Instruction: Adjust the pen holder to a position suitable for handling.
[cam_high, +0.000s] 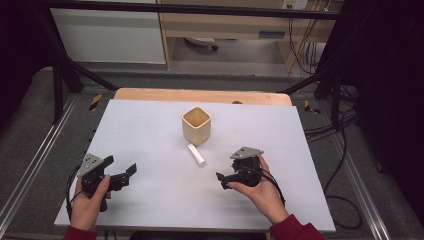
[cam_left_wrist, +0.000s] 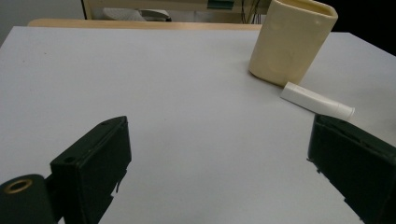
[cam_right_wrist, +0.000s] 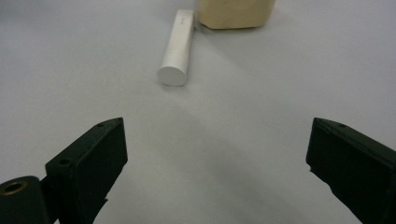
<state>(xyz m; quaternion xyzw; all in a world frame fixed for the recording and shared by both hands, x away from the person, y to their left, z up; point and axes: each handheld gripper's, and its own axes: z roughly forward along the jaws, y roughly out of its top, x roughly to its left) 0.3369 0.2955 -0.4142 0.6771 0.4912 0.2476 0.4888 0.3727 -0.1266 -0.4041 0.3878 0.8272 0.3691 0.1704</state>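
Both our grippers, left (cam_high: 121, 172) and right (cam_high: 223, 180), are spread wide and empty. The tube (cam_right_wrist: 177, 49) lies flat ahead of the right jaws, capped end toward us, far end touching the cup (cam_right_wrist: 236, 13). It looks light, stiff and smooth, so it may roll. We'd pinch mid-body across its width.

Even overhead light leaves the white surface (cam_high: 150, 130) bright and the room around it dim. Shadows beside the cream cup (cam_high: 196, 125) are faint. Both gripper views blur the near jaws.
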